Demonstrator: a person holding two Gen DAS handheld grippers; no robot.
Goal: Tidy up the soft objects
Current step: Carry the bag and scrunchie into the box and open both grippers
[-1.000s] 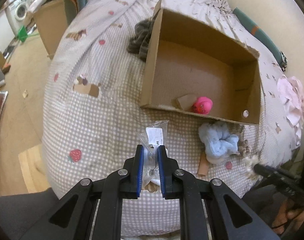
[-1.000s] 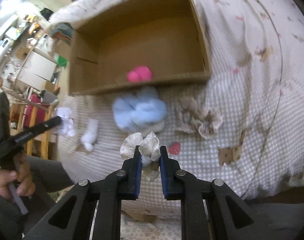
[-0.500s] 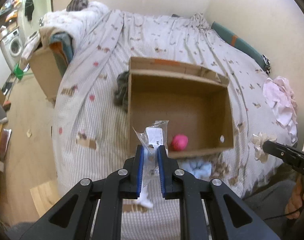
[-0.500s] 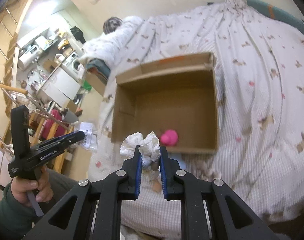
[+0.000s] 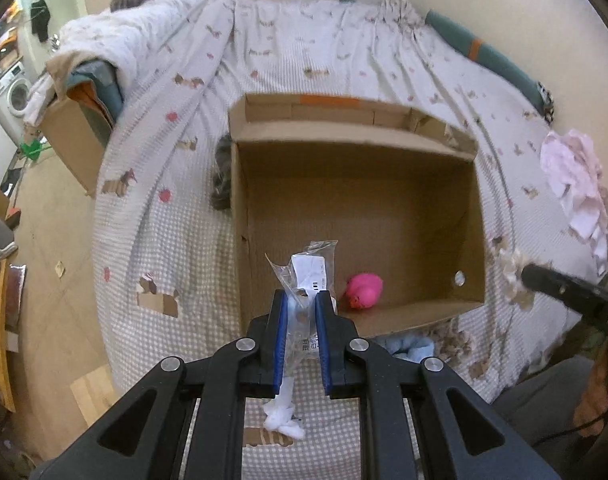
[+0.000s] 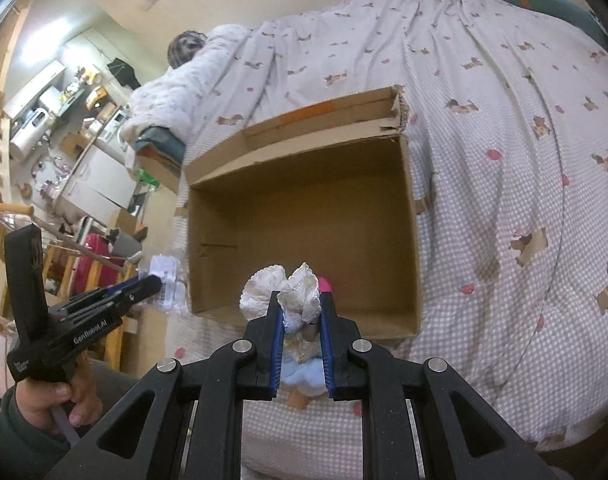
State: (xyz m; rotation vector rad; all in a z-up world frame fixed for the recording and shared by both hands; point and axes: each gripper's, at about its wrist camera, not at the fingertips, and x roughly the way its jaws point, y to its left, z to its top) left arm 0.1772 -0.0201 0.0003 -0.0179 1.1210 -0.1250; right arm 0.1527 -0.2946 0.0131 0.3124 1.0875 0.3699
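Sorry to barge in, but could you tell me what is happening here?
A person is sorting soft items into a cardboard box on a bed. The left hand-held gripper is shut on a clear plastic packet, the right hand-held gripper on a cream frilly scrunchie. Both hover near the box's front edge; only a pink toy lies inside.

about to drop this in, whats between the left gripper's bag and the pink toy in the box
In the left wrist view, only bare cardboard floor of the box separates the clear bag in the left gripper from the pink toy.

Brown cardboard box [image 5: 359, 216], pink toy [image 5: 364, 289], checked grey-white bedspread [image 5: 176, 248].
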